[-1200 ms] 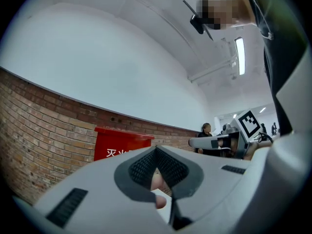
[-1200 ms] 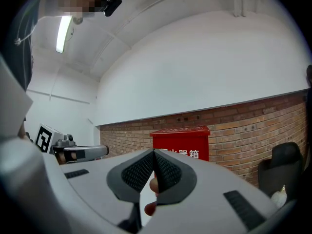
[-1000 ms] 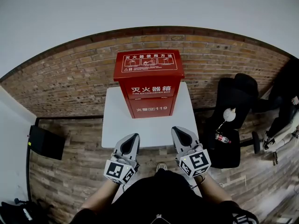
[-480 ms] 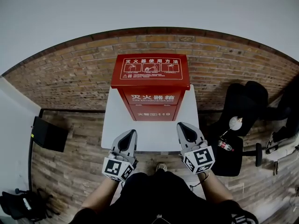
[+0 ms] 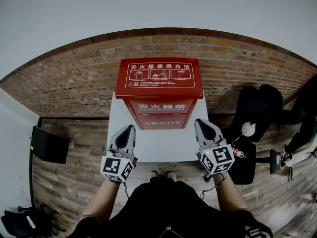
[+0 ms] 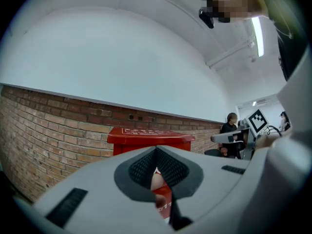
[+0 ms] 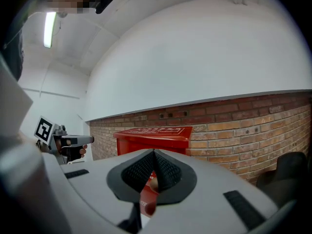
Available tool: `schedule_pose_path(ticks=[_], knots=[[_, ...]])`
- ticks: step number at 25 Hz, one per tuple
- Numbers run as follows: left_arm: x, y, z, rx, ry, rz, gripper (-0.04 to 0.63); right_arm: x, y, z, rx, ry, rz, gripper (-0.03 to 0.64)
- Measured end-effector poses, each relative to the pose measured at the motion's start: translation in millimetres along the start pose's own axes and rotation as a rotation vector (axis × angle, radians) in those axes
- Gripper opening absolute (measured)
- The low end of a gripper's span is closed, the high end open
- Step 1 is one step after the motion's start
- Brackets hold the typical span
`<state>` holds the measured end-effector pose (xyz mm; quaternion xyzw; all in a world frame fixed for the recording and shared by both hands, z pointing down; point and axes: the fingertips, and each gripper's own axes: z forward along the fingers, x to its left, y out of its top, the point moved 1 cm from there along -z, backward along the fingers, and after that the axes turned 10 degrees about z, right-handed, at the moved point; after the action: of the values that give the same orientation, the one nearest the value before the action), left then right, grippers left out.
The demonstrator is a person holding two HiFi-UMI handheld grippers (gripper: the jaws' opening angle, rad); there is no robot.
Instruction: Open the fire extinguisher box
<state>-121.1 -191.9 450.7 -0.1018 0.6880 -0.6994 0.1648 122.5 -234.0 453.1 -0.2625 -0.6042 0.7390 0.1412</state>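
Observation:
A red fire extinguisher box with white print stands on a white table against a brick wall, its lid down. My left gripper hovers over the table's front left, short of the box, jaws shut and empty. My right gripper hovers at the front right, also shut and empty. Both point toward the box. In the left gripper view the box rises beyond the closed jaws; in the right gripper view the box does the same.
A black chair stands right of the table, with a bottle and another dark seat near it. A black box sits on the wooden floor at the left. The brick wall runs behind the table.
Both grippers have risen and moved forward toward the box, spreading slightly apart. The view has shifted so the box sits more central. Both jaws stayed shut.

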Motion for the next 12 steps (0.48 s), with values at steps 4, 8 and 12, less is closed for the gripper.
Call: schedule_pose_path(ticks=[4, 8, 12], knots=[[28, 5, 18, 0.005, 0.003, -0.003, 0.051, -9, 11, 14, -0.011, -0.019, -0.010, 0.020], [44, 5, 30, 0.008, -0.010, 0.009, 0.071, -14, 20, 26, -0.023, -0.013, -0.012, 0.021], [56, 7, 41, 0.004, -0.019, 0.032, 0.126, -18, 31, 37, -0.053, -0.007, -0.017, 0.021]])
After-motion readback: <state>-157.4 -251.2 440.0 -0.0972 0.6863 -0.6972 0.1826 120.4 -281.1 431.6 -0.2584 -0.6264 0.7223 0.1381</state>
